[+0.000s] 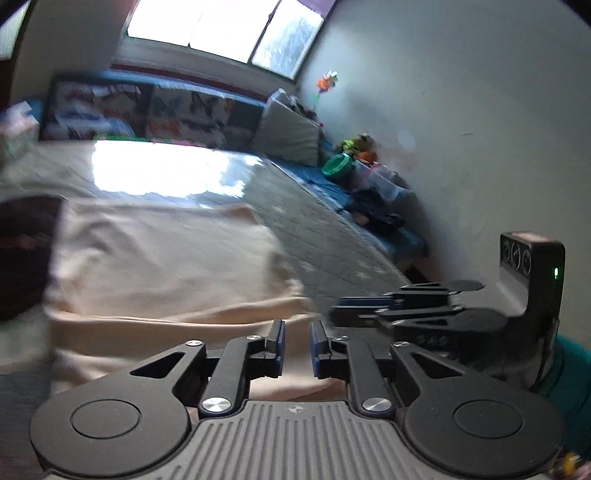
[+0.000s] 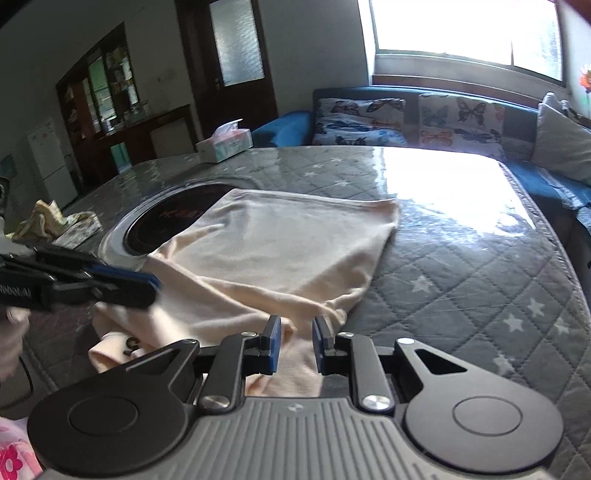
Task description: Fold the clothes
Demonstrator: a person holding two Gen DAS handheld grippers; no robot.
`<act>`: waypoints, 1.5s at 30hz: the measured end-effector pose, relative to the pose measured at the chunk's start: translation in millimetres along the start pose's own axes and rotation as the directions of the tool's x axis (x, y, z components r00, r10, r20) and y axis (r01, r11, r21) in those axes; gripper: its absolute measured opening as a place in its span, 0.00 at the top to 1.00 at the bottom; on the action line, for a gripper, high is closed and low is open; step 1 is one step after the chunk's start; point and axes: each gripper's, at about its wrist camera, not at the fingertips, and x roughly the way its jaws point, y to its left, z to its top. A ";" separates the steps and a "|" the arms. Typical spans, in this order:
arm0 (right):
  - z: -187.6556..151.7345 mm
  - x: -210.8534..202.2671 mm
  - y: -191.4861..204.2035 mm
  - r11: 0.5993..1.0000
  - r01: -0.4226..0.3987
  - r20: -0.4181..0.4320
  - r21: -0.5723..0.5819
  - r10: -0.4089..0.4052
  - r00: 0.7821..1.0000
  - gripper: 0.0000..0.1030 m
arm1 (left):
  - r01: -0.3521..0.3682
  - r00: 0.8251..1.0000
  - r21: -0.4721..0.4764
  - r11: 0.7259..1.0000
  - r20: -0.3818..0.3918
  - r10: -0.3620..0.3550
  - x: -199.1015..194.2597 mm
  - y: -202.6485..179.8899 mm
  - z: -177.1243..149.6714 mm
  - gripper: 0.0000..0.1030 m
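One pale cream, soft cotton garment lies spread on the grey quilted table cover with white stars, its far left corner draped over a round dark cooktop with a silver rim, its near edge bunched into folds close to both tools. Over that near edge hangs the right gripper, its blue-padded jaws a narrow gap apart with cream cloth showing in the gap beneath them; whether the pads press on the fabric I cannot tell. To its left, the left gripper hovers above the near hem of the same garment, jaws likewise a little apart, with nothing clearly pinched. Each tool shows up in the other's view, side on and blurred. Farther left on the table sit a crumpled yellowish patterned cloth and a white tissue box. Beyond the far edge runs a blue sofa with butterfly-print cushions under a bright window.
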 end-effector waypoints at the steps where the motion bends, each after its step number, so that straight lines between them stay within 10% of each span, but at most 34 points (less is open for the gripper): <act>1: 0.2 2.0 2.3 1.000 -0.007 -0.005 -0.005 0.007 1.000 0.81 | -0.032 0.999 0.017 0.999 0.004 0.032 -8.0 5.7 -2.9 0.79; 6: 1.3 14.6 8.0 1.000 -0.021 -0.030 -0.020 0.021 0.999 0.72 | -0.209 0.978 0.099 0.973 0.005 0.210 -38.0 30.2 -23.9 0.67; 13: 0.6 34.1 6.2 1.000 -0.003 -0.063 -0.012 0.002 0.998 0.71 | -0.259 0.963 0.177 0.950 -0.032 0.268 -34.7 38.5 -43.4 0.69; 28: 12.6 35.4 28.3 0.990 0.020 -0.053 -0.138 -0.028 0.998 0.91 | -0.270 0.960 0.210 0.940 -0.020 0.280 -35.8 47.4 -53.3 0.97; 45: 22.6 30.9 16.9 0.994 0.017 -0.031 -0.104 -0.020 0.999 0.77 | -0.216 0.974 0.125 0.968 -0.035 0.222 -49.2 65.6 -19.8 0.93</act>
